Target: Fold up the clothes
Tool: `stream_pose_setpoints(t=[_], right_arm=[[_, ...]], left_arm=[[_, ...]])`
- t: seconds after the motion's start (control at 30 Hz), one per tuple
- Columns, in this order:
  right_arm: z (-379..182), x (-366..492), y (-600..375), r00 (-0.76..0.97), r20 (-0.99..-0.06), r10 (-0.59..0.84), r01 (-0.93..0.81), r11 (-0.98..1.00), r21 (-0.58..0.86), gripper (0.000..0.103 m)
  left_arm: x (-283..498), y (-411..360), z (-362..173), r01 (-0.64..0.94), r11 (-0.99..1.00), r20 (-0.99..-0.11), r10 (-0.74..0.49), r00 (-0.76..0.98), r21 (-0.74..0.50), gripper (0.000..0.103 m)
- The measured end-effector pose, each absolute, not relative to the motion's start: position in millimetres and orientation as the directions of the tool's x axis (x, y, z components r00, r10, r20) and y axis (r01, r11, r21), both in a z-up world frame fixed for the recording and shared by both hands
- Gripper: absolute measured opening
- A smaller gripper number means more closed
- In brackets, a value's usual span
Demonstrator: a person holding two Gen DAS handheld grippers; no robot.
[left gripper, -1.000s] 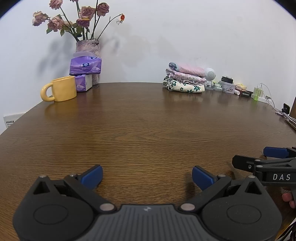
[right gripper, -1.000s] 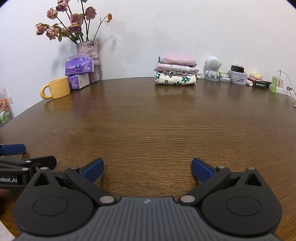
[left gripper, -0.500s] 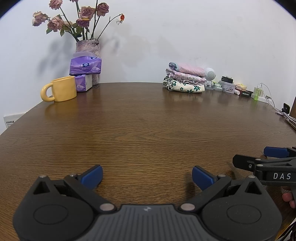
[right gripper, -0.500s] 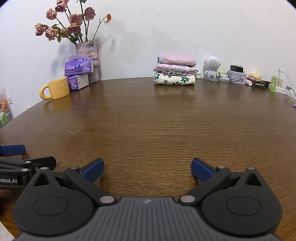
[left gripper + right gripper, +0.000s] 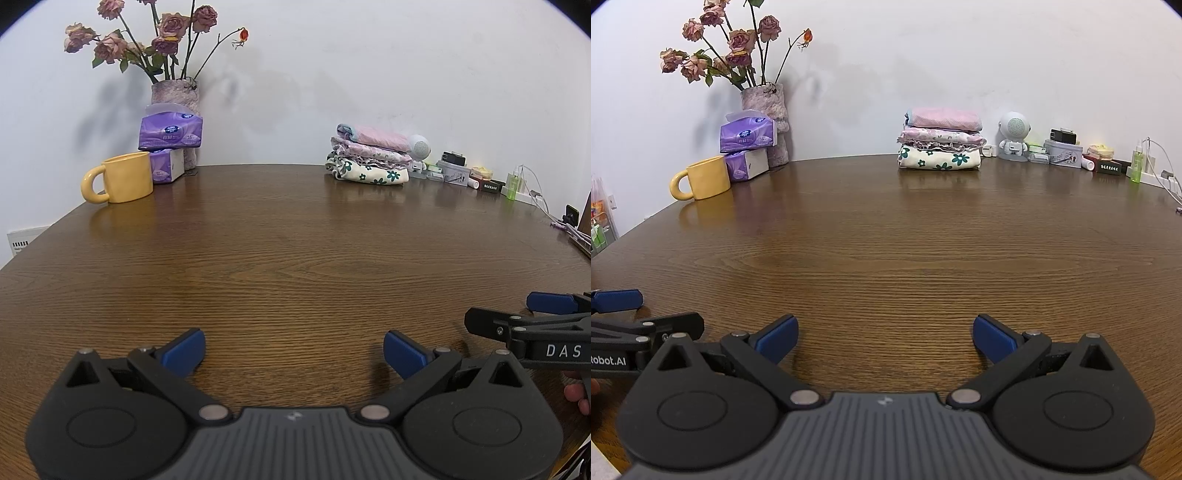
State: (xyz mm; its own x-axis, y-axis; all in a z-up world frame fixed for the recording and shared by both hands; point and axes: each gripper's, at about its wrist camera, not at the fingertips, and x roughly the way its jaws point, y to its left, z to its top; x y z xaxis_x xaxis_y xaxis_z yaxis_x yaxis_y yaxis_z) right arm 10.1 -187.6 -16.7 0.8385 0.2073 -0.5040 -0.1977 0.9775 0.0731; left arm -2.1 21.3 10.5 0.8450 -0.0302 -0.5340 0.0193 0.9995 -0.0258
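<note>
A stack of three folded clothes [image 5: 371, 157] [image 5: 941, 139] sits at the far edge of the brown wooden table [image 5: 288, 251] [image 5: 894, 236]: a pink piece on top, a floral pink one in the middle, a cream one with green flowers below. My left gripper [image 5: 293, 349] rests low at the near edge, open, with nothing between its blue pads. My right gripper [image 5: 884, 338] is beside it, also open and empty. Each gripper appears at the side of the other's view. No loose garment lies on the table in front of me.
A yellow mug [image 5: 122, 182] [image 5: 701, 178], purple tissue packs [image 5: 170, 131] [image 5: 748, 133] and a vase of dried roses [image 5: 176, 94] [image 5: 764, 99] stand at the far left. A small white robot figure [image 5: 1014, 136], boxes, a green bottle [image 5: 1137, 162] and cables line the far right.
The right wrist view has shifted slightly, with the far objects a little lower and to the left in it. Both grippers stay open.
</note>
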Motion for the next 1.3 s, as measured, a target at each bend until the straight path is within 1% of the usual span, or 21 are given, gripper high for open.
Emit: stream_pose_setpoints(t=[1.3], right_arm=[[-15.1,10.2,-188.8,0.837,-0.506,0.208,-0.201,0.977,0.069,0.103]], left_arm=[[-2.9,20.8,9.9,0.018,1.000,-0.534,-0.026,0.845,-0.021,0.103]])
